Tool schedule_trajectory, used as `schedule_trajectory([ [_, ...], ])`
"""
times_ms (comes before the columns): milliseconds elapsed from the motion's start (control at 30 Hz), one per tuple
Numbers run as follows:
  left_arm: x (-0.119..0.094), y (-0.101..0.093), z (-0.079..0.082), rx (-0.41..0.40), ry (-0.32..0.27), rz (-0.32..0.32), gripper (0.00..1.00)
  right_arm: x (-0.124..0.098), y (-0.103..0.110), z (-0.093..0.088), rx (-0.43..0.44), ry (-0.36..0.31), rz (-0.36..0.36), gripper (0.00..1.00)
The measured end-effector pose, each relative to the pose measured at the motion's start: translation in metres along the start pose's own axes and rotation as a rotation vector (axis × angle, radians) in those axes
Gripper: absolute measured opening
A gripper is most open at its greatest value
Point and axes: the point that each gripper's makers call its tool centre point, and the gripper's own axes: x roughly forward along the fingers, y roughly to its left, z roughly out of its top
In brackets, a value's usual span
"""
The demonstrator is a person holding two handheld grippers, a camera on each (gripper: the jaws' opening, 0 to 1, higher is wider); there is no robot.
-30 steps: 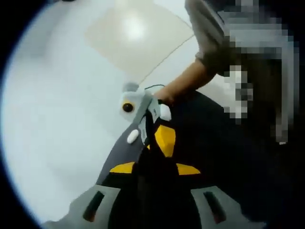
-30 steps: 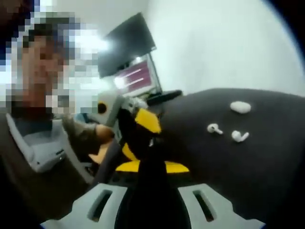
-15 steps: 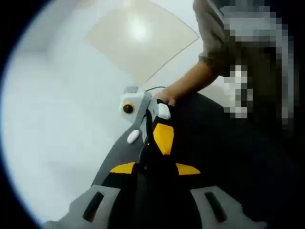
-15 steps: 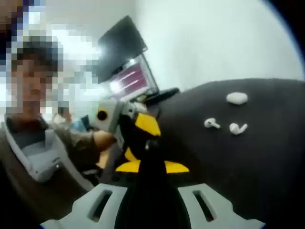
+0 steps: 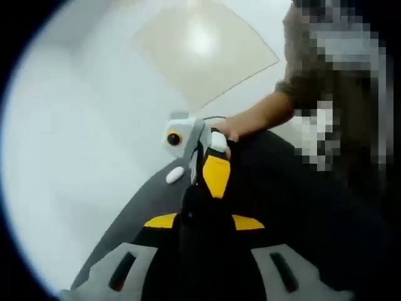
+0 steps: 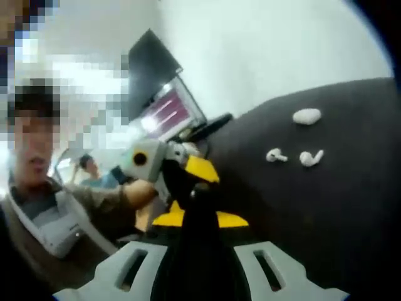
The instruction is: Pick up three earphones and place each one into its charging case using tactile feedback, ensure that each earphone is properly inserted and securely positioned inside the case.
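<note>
**Both grippers raised above the dark table; two loose earphones and a case beyond**

1. Left gripper (image 5: 210, 188): in the left gripper view its black jaws with yellow pads rise from the bottom centre. They appear pressed together. Whether anything sits between them cannot be told, because the tips overlap the other tool.

2. Right gripper (image 6: 195, 191): in the right gripper view its jaws likewise stand close together, with no visible gap. Whether they pinch anything cannot be told.

3. Opposing tool: each view shows the other gripper directly ahead, meeting the tips of the view's own jaws. In the left gripper view a small white object (image 5: 218, 142), too blurred to identify, sits at the top of the far tool, just beside the person's hand (image 5: 229, 130).

4. Task items, right gripper view: two white earphones (image 6: 276, 155) (image 6: 311, 157) lie side by side, slightly apart, on the dark table (image 6: 326, 213). A closed white charging case (image 6: 306, 116) lies just beyond them.

5. Task items, left gripper view: another white rounded piece (image 5: 175, 175), either case or earphone, lies near the table edge.

6. Background: a lit monitor (image 6: 168, 113) stands beyond the table.
</note>
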Motion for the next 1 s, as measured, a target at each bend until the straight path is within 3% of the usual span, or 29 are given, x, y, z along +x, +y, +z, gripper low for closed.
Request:
schedule_trajectory([
  [33,0.0,0.001,-0.001,-0.015,0.002,-0.003,0.29,0.0,-0.002,-0.001,-0.048,0.004,-0.016,0.19],
  [133,0.0,0.002,-0.004,-0.079,-0.007,-0.008,0.29,0.0,-0.002,-0.008,-0.309,0.032,-0.053,0.21],
  [200,0.0,0.003,-0.005,-0.092,-0.008,-0.01,0.29,-0.001,0.001,-0.01,-0.375,0.042,-0.064,0.26],
  [267,-0.001,0.003,-0.006,-0.122,-0.005,-0.013,0.29,-0.004,0.004,-0.008,-0.385,0.026,-0.064,0.31],
  [333,-0.001,0.003,-0.006,-0.142,-0.003,-0.018,0.29,-0.009,0.001,0.006,-0.391,-0.045,-0.091,0.32],
  [400,-0.001,0.003,-0.006,-0.136,-0.013,-0.021,0.29,-0.014,0.0,0.009,-0.385,-0.069,-0.095,0.32],
  [667,-0.007,0.013,-0.006,-0.168,-0.021,0.017,0.35,-0.016,-0.007,0.007,-0.355,-0.058,-0.116,0.32],
  [733,-0.016,0.028,0.004,-0.251,-0.097,0.06,0.35,-0.017,-0.009,0.009,-0.348,-0.07,-0.123,0.32],
  [833,-0.042,0.065,0.022,-0.378,-0.26,0.185,0.35,-0.019,-0.012,0.013,-0.341,-0.09,-0.144,0.32],
  [900,-0.056,0.082,0.023,-0.46,-0.31,0.246,0.35,-0.021,-0.014,0.016,-0.334,-0.107,-0.157,0.32],
  [967,-0.07,0.1,0.017,-0.631,-0.365,0.286,0.33,-0.022,-0.012,0.019,-0.304,-0.124,-0.147,0.32],
  [1000,-0.077,0.112,0.013,-0.656,-0.388,0.331,0.32,-0.023,-0.01,0.02,-0.296,-0.128,-0.139,0.32],
])
